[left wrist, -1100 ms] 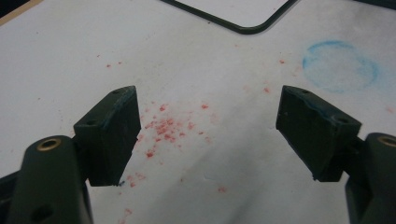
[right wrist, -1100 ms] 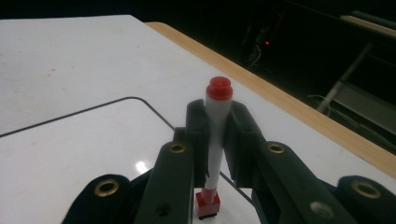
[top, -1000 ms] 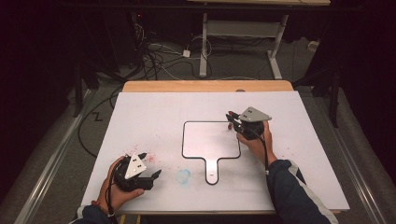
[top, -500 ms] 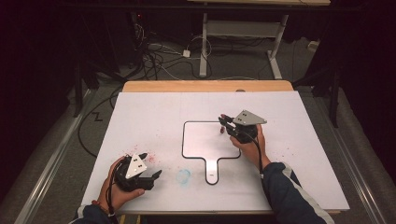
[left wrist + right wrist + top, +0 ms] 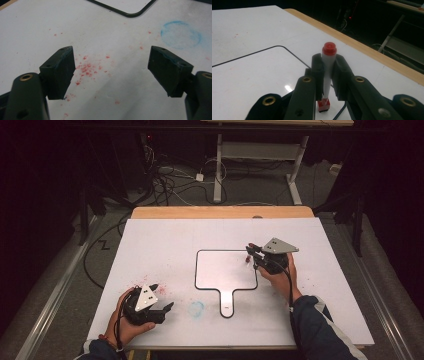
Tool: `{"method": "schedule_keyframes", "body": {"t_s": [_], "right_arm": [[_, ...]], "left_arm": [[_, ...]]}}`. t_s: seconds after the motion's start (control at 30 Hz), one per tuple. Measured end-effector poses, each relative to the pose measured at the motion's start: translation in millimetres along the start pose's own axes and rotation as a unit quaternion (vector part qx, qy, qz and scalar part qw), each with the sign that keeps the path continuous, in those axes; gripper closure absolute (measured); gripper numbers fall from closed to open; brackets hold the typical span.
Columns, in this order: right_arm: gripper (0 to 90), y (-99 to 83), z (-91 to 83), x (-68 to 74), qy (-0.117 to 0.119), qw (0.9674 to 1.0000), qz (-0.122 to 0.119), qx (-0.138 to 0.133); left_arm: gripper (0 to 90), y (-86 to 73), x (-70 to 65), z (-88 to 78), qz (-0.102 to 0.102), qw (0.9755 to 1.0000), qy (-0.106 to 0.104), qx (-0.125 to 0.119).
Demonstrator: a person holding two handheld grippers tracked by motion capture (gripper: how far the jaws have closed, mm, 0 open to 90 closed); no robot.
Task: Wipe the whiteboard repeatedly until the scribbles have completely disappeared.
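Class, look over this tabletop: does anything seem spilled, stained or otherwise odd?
Yes. Red specks are scattered over the white table near the left gripper, and a smudged blue ring sits beside the whiteboard's handle. Both look like leftover marker residue.

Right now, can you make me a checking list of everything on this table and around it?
Surface: white table top, wooden far edge.
Job's things: red marker, small whiteboard with handle, blank.
Clutter: red specks, faint blue ring.
Grippers: right claw shut on red marker at the whiteboard's right edge; left claw open, nothing between its jaws.
Cables: one trails from each claw; tangle on floor.
Surroundings: dark room, desk legs behind.
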State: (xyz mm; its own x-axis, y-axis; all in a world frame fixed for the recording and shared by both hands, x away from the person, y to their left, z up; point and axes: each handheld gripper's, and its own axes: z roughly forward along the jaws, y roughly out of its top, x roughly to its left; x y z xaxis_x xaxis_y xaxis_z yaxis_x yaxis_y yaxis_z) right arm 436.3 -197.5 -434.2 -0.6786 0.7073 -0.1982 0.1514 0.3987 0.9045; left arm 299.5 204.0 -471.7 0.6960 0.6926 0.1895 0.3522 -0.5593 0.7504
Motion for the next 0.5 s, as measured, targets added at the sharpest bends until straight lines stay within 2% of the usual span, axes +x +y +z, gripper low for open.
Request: {"method": "schedule_keyframes", "body": {"t_s": [0.2, 0.5], "right_arm": [[81.6, 0.6, -5.9, 0.9, 0.015, 0.9999, 0.003, 0.007], [81.5, -2.0, -27.9, 1.3, 0.023, 0.9994, -0.002, 0.027]], "left_arm": [[21.0, -0.5, 0.2, -0.4, 0.0, 1.0, -0.001, 0.0], [21.0, 0.1, 0.0, -0.6, 0.001, 1.0, -0.001, -0.001]]}}
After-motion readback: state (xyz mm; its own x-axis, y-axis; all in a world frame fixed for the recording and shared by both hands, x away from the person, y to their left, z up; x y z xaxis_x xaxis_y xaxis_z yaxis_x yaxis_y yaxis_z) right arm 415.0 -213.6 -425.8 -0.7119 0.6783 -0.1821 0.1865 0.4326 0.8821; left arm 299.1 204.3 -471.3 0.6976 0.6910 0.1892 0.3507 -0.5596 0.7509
